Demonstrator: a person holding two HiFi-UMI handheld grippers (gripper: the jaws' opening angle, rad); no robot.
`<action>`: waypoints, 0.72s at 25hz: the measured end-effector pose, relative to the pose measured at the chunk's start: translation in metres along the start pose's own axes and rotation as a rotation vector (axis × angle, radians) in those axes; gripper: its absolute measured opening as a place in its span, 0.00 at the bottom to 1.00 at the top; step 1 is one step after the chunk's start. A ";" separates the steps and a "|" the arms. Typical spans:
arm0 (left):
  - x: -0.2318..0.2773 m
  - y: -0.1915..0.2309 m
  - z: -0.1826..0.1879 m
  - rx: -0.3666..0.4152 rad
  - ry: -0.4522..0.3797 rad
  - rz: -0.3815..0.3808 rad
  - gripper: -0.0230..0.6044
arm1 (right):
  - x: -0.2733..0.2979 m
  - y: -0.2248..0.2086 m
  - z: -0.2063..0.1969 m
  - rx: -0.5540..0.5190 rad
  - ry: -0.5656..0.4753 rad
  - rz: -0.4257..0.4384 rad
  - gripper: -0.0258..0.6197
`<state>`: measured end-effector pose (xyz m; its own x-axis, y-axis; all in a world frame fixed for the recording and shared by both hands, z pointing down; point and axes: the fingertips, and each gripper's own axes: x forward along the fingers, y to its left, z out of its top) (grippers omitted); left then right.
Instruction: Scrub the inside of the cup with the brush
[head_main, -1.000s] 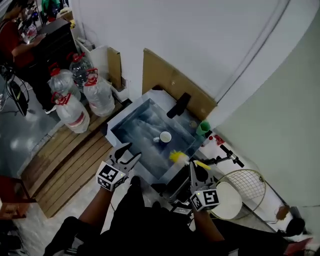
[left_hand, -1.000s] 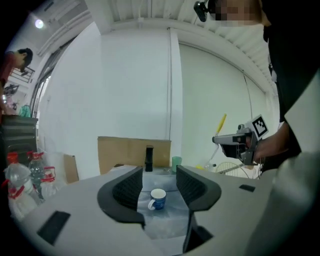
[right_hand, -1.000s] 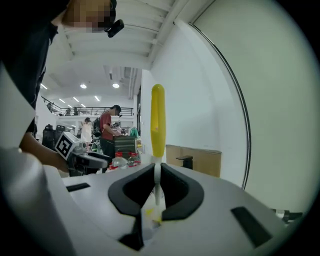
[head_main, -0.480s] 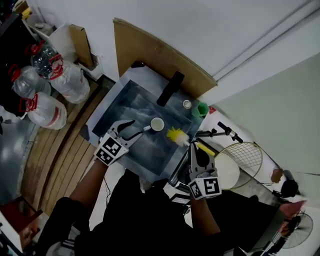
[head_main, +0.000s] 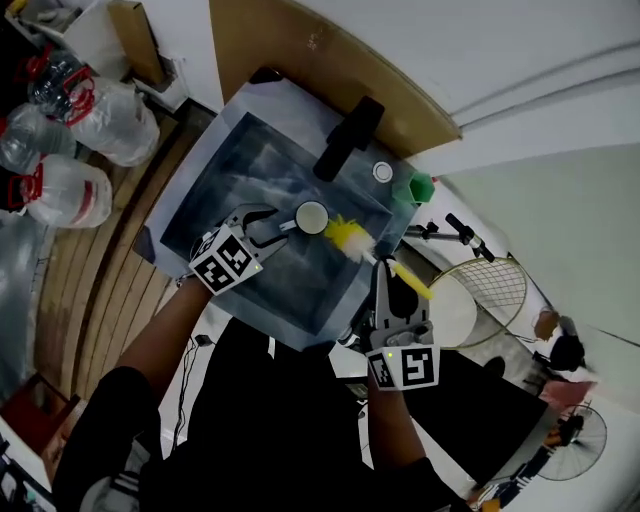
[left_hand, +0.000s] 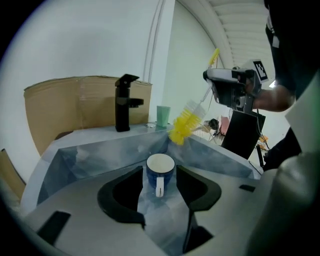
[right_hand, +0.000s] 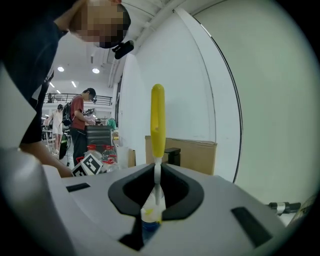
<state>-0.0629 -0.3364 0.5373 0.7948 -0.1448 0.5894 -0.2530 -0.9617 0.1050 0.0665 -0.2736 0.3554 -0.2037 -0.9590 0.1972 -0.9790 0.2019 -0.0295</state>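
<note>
The blue cup stands upright on the floor of the sink, white inside showing. The left claw is spread around it, contact unclear. The right claw is clenched on the brush, whose yellow bristles hang over the sink beside the cup's rim, half hidden in the right gripper view.

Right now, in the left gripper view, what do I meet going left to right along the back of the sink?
Brown cardboard panel → black faucet → pale green tumbler → yellow bristle brush head → right gripper, shut on the brush's handle.
</note>
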 end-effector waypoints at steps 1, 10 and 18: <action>0.007 -0.002 -0.006 0.008 0.017 -0.006 0.37 | 0.001 0.000 -0.003 -0.004 -0.004 0.007 0.10; 0.053 -0.005 -0.042 0.039 0.133 -0.017 0.37 | 0.025 -0.006 -0.020 -0.020 -0.033 0.142 0.10; 0.077 -0.007 -0.062 0.035 0.188 0.001 0.33 | 0.047 -0.001 -0.048 0.039 -0.008 0.238 0.10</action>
<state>-0.0341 -0.3269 0.6314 0.6768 -0.1026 0.7290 -0.2318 -0.9696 0.0787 0.0586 -0.3095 0.4113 -0.4283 -0.8871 0.1721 -0.9032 0.4143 -0.1119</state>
